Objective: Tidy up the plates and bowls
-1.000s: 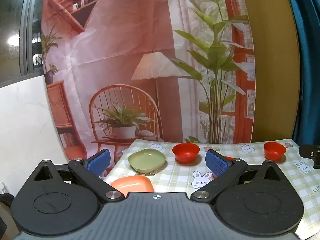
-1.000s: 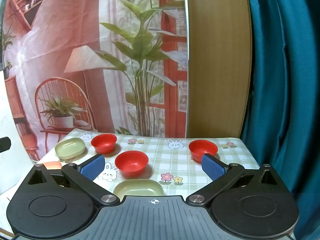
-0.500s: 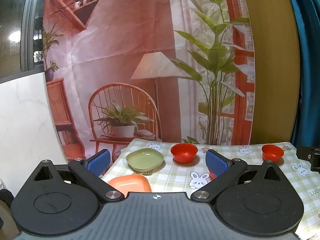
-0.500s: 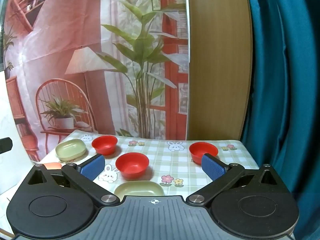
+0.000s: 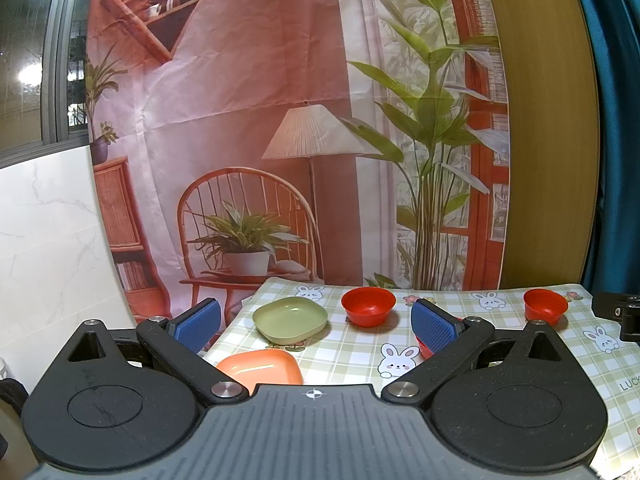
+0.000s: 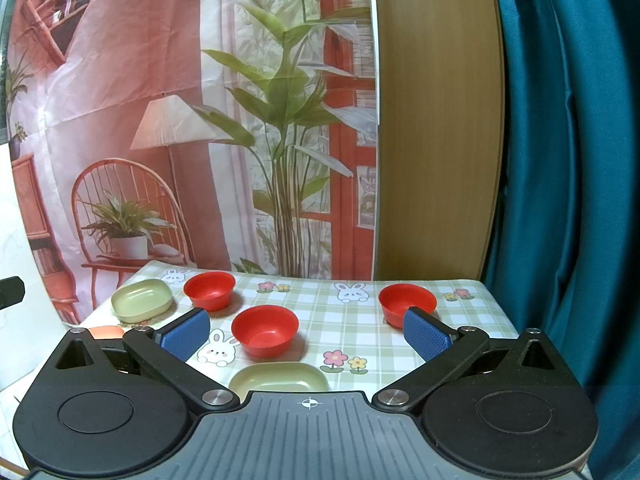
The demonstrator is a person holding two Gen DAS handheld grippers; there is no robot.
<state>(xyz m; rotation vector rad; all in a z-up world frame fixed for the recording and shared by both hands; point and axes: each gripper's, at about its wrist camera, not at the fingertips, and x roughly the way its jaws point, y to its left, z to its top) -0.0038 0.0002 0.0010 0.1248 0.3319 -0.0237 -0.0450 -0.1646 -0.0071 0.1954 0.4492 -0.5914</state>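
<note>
Fingers (image 6: 184, 334) of both grippers spread wide above the tablecloth (image 6: 352, 332), holding nothing.

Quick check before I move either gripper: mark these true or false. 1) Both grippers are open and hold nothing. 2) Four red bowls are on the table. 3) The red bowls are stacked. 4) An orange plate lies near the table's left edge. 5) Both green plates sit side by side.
1) True: the left gripper and the right gripper are open and hold nothing.
2) False: three round red plastic bowls show, at rear left, middle and right.
3) False: each stands apart on the checked tablecloth.
4) True: the orange square plate lies there.
5) False: one green square plate is at rear left, the other at the near edge.
</note>
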